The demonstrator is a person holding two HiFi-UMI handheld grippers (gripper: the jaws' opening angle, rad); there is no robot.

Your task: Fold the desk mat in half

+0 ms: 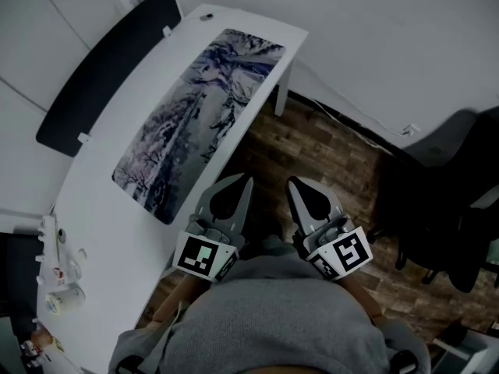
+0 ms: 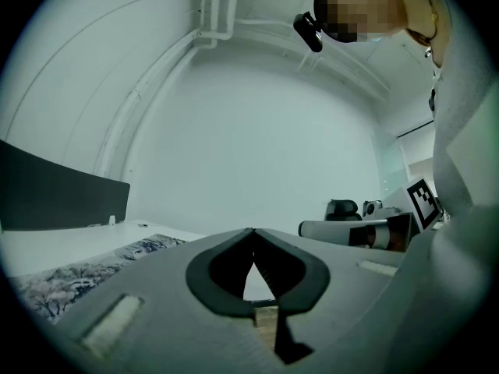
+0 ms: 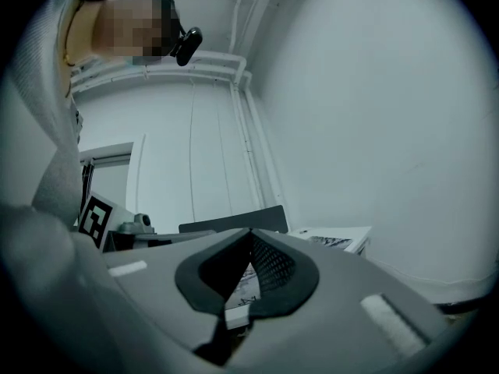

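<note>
Desk mat (image 1: 199,119) flat, apart from left tongs (image 1: 246,182)

A white desk (image 1: 93,209) stands on a floor (image 1: 312,150) of brown wood-pattern planks. A dark panel (image 1: 109,68) runs along the desk's far edge. Plain pale walls (image 1: 374,29) rise beyond the desk. A black office chair (image 1: 444,201) stands well apart from the desk. White pipes (image 3: 234,76) run up a wall corner. The light is dim and even.
</note>
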